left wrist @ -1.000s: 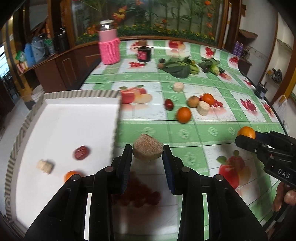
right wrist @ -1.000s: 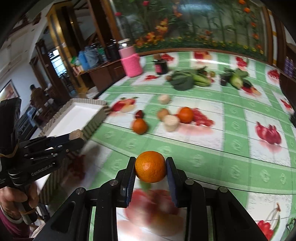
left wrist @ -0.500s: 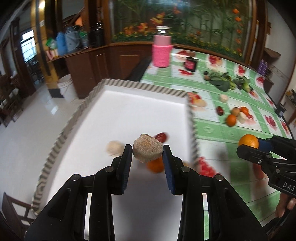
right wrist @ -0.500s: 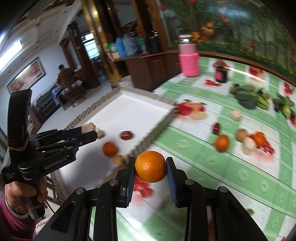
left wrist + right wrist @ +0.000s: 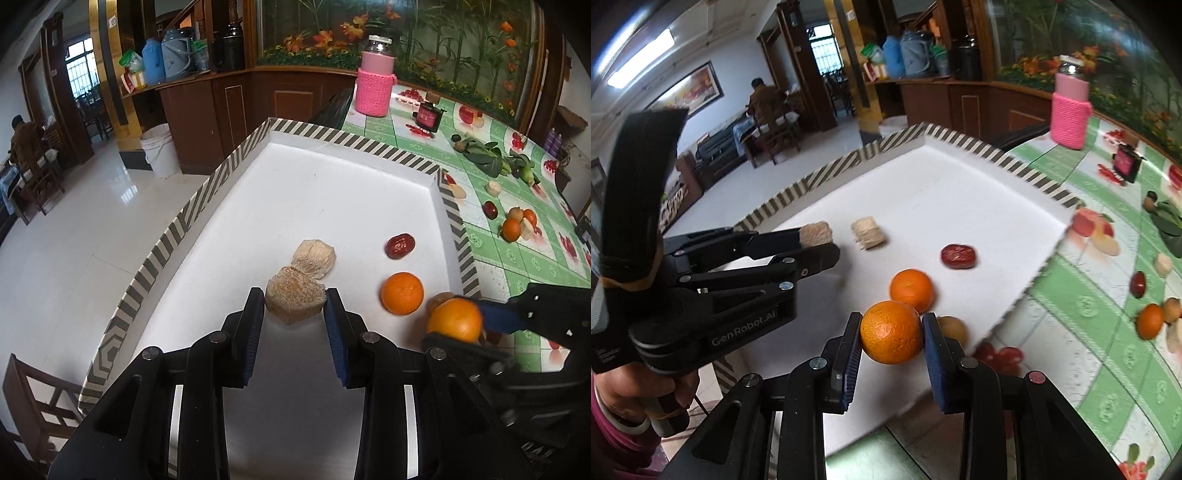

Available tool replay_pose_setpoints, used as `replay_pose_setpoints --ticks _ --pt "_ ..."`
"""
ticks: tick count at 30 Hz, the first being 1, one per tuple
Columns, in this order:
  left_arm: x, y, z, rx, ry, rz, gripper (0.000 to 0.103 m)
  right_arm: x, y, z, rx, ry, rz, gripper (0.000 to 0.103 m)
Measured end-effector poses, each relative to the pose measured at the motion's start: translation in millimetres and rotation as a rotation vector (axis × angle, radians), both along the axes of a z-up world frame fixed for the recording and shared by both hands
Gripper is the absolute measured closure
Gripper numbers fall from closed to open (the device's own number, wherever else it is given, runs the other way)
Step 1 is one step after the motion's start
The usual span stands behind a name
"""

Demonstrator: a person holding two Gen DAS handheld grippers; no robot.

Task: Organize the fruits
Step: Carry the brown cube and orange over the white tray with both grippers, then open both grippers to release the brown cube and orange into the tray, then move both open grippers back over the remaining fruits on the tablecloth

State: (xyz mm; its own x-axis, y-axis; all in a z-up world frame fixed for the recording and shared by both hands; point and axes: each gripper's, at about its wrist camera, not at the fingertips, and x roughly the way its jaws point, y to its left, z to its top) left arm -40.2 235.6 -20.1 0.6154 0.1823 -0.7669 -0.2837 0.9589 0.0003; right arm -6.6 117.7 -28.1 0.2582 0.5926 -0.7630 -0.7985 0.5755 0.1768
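fruits are being gathered into the white tray (image 5: 332, 192) with the striped rim, and this moment sits in the carry-and-place step for two pieces at once. the left gripper (image 5: 295, 321) has its jaws clamped on a pale, rough-cut fruit chunk (image 5: 294, 300), held above the tray floor just in front of a similar chunk (image 5: 316, 258) already lying there. the right gripper (image 5: 891, 341) is clamped on an orange (image 5: 891, 331), which hangs over the near right part of the tray, close to its right wall. already in the tray are a loose orange (image 5: 911, 290), a red date (image 5: 958, 256) and a small brownish fruit (image 5: 953, 328) half hidden behind the right gripper's fingers. more fruit waits on the green patterned tablecloth (image 5: 517, 258) beyond the tray, among it a small cluster (image 5: 517, 225) with oranges and a dark date (image 5: 490, 209). next, as i judge it, each gripper should lower its piece toward a bare patch of tray floor and only then ease its jaws apart; the held orange is round and likely to roll, so setting it down low and clear of the loose orange and the brownish fruit would keep things from knocking about. the chunk looks flat-sided and should sit where it is put.
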Motion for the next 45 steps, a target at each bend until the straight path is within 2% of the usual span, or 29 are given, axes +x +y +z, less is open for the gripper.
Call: replay_pose_setpoints --ticks 5,10,17,21,22,30,45 --pt "0.1 3.6 -4.3 -0.004 0.005 0.009 0.07 -0.6 6.5 -8.3 -0.011 0.006 0.007 0.072" --pt "0.3 7.7 -7.8 -0.014 0.017 0.024 0.07 -0.1 9.9 -9.8 -0.027 -0.036 0.003 0.072" --pt "-0.7 7.9 -10.0 -0.009 0.033 0.035 0.07 -5.2 9.6 -7.3 -0.061 -0.074 0.01 0.067" --pt "-3.6 8.8 -4.8 -0.02 0.014 0.048 0.042 -5.6 -5.9 3.2 -0.018 -0.062 -0.007 0.067" --pt "-3.8 8.0 -2.7 -0.016 0.005 0.051 0.041 -5.8 -9.0 5.5 -0.008 -0.061 -0.012 0.067" --pt "-2.0 -17.0 17.7 0.028 -0.055 0.041 0.041 -5.0 -44.3 26.4 0.062 -0.078 -0.089 0.067" --pt "28.8 -101.8 36.6 0.046 -0.11 -0.095 0.041 15.9 -125.6 37.0 0.078 -0.119 -0.296 0.066"
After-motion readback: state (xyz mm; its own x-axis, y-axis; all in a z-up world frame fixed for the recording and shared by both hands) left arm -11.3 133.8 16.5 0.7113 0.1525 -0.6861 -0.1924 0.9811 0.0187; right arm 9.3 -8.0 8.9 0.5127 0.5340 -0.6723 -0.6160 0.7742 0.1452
